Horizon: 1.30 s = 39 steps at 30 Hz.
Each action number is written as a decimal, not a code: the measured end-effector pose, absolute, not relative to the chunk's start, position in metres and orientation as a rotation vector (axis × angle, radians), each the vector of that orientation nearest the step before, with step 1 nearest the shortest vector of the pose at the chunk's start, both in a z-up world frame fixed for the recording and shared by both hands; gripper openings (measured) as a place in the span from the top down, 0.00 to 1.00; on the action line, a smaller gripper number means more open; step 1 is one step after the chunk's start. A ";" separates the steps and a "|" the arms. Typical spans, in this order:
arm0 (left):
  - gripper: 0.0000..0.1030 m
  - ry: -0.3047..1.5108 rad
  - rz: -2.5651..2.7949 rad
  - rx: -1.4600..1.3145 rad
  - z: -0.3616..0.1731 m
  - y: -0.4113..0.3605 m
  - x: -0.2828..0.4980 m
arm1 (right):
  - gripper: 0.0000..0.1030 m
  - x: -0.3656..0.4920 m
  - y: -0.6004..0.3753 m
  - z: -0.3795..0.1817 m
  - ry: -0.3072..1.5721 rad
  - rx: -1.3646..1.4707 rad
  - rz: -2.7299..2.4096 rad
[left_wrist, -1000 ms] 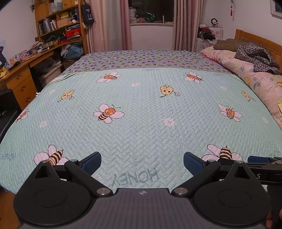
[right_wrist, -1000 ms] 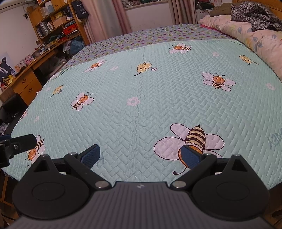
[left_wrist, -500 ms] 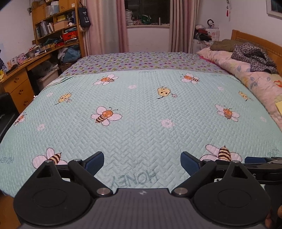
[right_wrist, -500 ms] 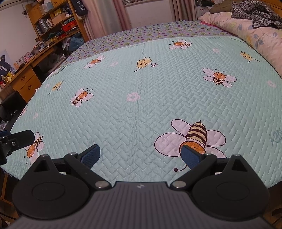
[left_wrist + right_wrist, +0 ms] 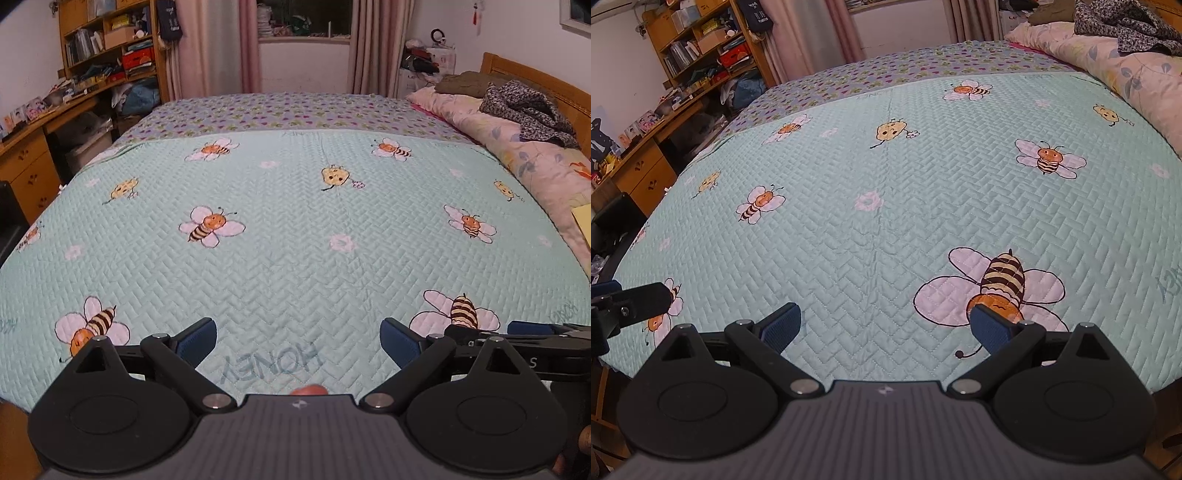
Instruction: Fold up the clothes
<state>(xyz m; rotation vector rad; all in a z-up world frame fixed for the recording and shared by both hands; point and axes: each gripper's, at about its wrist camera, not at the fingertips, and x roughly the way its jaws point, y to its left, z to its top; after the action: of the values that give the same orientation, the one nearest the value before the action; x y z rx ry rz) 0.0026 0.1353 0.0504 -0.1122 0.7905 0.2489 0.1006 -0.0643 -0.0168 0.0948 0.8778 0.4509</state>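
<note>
Across the bed, a bee-print quilt (image 5: 295, 258) lies flat; left claw (image 5: 298, 341) and right claw (image 5: 885, 326) gape wide, empty.

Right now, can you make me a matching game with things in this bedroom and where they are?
Things:
1. dark patterned garment
2. bookshelf
3. word HONEY
4. window

Places:
A. between the curtains
B. far left wall
C. on the quilt between the left gripper's fingers
D. heaped by the headboard, far right

Pairs: 1-D, 2-B, 3-C, 4-A
</note>
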 end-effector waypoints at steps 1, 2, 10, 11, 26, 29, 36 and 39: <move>0.07 0.793 0.251 -0.116 0.050 0.136 0.003 | 0.05 0.101 -0.065 -0.017 0.878 0.096 0.450; 0.07 0.796 0.253 -0.121 0.049 0.137 0.004 | 0.05 0.101 -0.064 -0.017 0.879 0.097 0.450; 0.07 0.819 0.271 -0.122 0.044 0.139 0.007 | 0.05 0.102 -0.065 -0.019 0.882 0.097 0.446; 0.07 0.824 0.272 -0.123 0.043 0.139 0.008 | 0.05 0.102 -0.065 -0.019 0.881 0.096 0.444; 0.06 0.797 0.289 -0.104 0.047 0.138 0.003 | 0.05 0.102 -0.062 -0.023 0.895 0.089 0.443; 0.09 0.764 0.270 -0.105 0.050 0.139 0.000 | 0.05 0.102 -0.061 -0.023 0.895 0.087 0.443; 0.13 0.738 0.196 -0.139 0.051 0.139 -0.006 | 0.05 0.102 -0.061 -0.024 0.899 0.085 0.444; 0.14 0.728 0.164 -0.154 0.051 0.139 -0.008 | 0.05 0.102 -0.060 -0.024 0.899 0.084 0.445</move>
<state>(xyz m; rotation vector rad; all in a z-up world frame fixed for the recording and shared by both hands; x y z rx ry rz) -0.0077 0.1388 0.0510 -0.1540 0.7275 0.1642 0.1019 -0.0602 -0.0241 0.0838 0.8990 0.4447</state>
